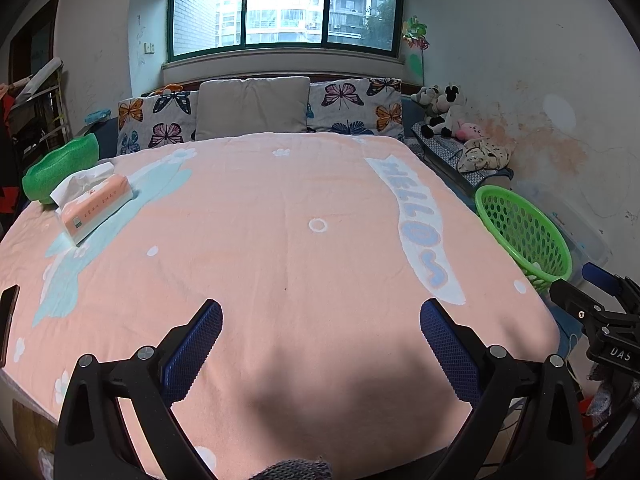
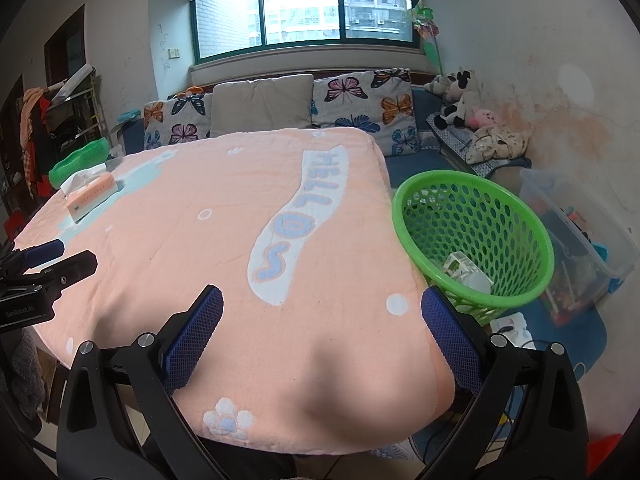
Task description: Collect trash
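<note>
Both grippers, left (image 1: 320,336) and right (image 2: 322,330), hover with jaws apart and empty; I'd scan the blanket (image 2: 192,248) before quitting, since the basket (image 2: 404,216) at its right edge already holds trash.

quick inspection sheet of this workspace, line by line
surface: peach blanket with HELLO lettering covers the table; no loose trash seen on it
job's things: green basket stands beside the table's right edge, with a few pale, clear pieces inside
clutter: tissue pack at the far left, with a green bowl behind it; a dark flat object at the left edge, too cropped to identify
grippers: left gripper open, empty, over the near edge; right gripper open, empty, near the basket corner
cables: thin wires on the floor below the basket
surroundings: window, butterfly pillows, plush toys, clear storage bin
</note>
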